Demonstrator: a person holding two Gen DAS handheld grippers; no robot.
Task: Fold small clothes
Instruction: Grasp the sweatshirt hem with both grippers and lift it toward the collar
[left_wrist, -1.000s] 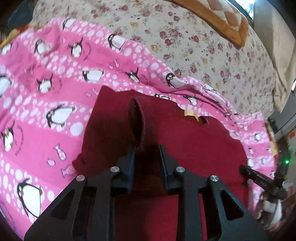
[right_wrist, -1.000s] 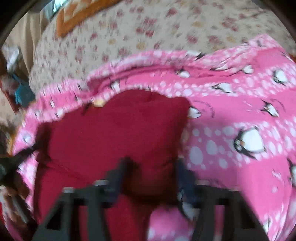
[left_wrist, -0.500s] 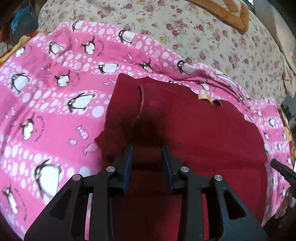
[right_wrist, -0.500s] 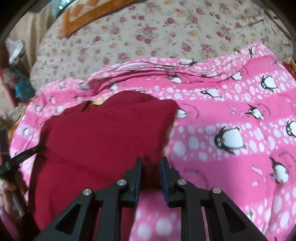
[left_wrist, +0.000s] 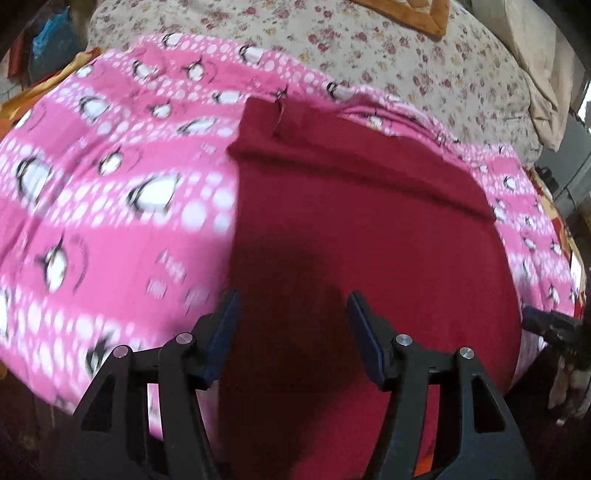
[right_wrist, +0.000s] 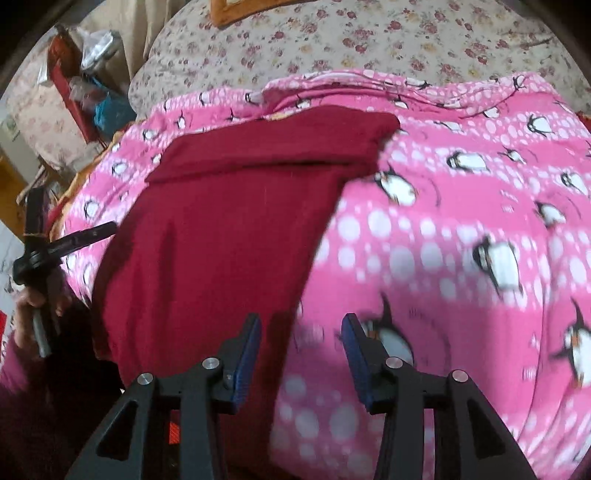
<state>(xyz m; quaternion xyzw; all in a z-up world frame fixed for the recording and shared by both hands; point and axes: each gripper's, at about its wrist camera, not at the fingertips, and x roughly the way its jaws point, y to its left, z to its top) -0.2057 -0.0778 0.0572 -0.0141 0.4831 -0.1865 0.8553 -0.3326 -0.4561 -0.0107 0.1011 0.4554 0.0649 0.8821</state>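
A dark red garment (left_wrist: 354, 221) lies flat on a pink penguin blanket (left_wrist: 110, 206), its far end folded over into a band. My left gripper (left_wrist: 291, 325) is open and empty, hovering over the garment's near left part. In the right wrist view the same garment (right_wrist: 229, 229) lies to the left. My right gripper (right_wrist: 301, 343) is open and empty above the garment's right edge, where it meets the blanket (right_wrist: 461, 258).
A floral bedspread (left_wrist: 406, 55) covers the bed beyond the blanket, with an orange-bordered quilt (left_wrist: 417, 18) at the far end. Cluttered red shelves (right_wrist: 81, 85) stand off the bed's left side. The other gripper shows at the edge of each view (right_wrist: 40, 254).
Both grippers were shut on the red garment's folded-over end. They have let go, opened and pulled back toward me; the garment now lies flat with its fold at the far end.
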